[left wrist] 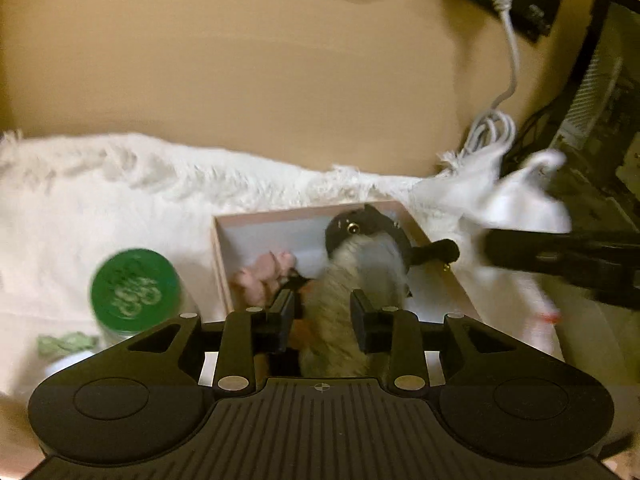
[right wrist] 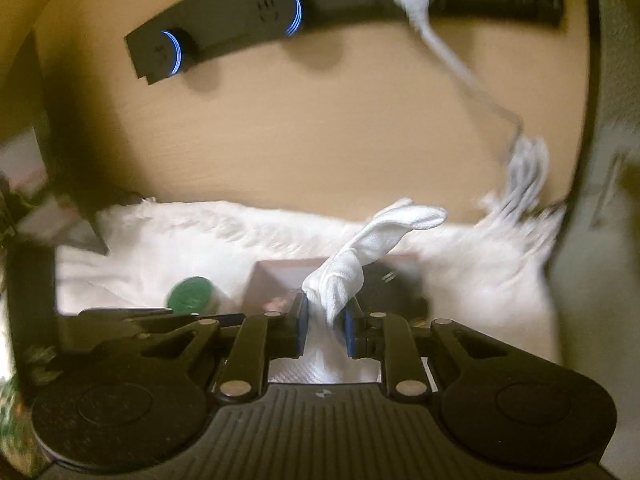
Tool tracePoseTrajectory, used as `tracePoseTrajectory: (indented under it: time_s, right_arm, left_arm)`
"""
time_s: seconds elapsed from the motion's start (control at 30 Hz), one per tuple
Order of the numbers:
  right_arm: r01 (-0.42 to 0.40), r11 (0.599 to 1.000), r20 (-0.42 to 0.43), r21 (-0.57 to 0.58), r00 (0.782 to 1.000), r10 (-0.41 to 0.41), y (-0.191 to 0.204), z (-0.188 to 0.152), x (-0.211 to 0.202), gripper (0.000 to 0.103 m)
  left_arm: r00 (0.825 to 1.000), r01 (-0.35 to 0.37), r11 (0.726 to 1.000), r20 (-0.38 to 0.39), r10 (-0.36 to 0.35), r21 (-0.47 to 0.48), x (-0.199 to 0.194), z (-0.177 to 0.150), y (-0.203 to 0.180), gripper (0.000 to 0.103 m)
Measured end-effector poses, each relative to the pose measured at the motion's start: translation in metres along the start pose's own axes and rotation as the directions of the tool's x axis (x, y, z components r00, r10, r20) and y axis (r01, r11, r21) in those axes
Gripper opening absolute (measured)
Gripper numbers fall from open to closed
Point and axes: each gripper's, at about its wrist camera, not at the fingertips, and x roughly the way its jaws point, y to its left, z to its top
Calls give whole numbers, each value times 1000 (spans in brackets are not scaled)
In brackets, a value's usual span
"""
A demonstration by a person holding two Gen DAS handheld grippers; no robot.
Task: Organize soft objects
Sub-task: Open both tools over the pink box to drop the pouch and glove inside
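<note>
A furry grey-and-tan plush toy [left wrist: 360, 256] with a black cap lies in an open pink box [left wrist: 280, 214] on a white fluffy rug [left wrist: 120, 184]. A small pink soft thing [left wrist: 264, 272] sits in the box beside it. My left gripper [left wrist: 322, 308] straddles the plush's lower body; its jaws stand apart, with a sliver of gap at the left pad. My right gripper [right wrist: 326, 316] is shut on a knotted white cloth [right wrist: 372, 232], held above the box [right wrist: 276, 276]. In the left wrist view the right gripper [left wrist: 492, 246] comes in from the right with the cloth [left wrist: 520, 200].
A jar with a green lid [left wrist: 134, 290] stands left of the box, a scrap of green fabric [left wrist: 66, 342] lies near it. A black power strip [right wrist: 280, 12] with blue-lit rings and a white plug and cable [left wrist: 508, 40] are on the tan wall behind. Dark equipment [left wrist: 600, 100] stands at right.
</note>
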Motion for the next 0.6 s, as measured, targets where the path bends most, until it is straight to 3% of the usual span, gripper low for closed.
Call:
tracePoseTrajectory:
  time_s: [0.13,0.23,0.3,0.4,0.47,0.53,0.6]
  right_arm:
    - [-115,989,25,98,993,113,-2,14,9,18]
    - [-133,991,32,34,991,132,14,23,15,19]
    - [-140,990,-25,26,990,141,20,21,33,19]
    - [-79,995,-146,56,986,87,18,4,67,19]
    - [17,999,-209,40,978,-8,13,-14,86,19]
    - [126,992,-263,-5,957,-123,6,-32,101,19]
    - [175,984,-319,29,935,-157,-10,-44,113,24]
  left_arm:
    - [1000,1,1000,3,-1,11,-14,-2,5,34]
    - [1000,1,1000,5,-1,-14,-28,-8,12,34]
    - [1000,5,999,10,-5,-33,-35,-13,18,34]
    - [1000,0,997,28,2,-79,-51,-27,31,34]
    - [999,-12,994,33,16,-106,-64,-41,39,34]
    - [999,-31,992,38,36,-122,-77,-57,46,34]
    - [998,-52,989,36,57,-137,-87,-74,53,34]
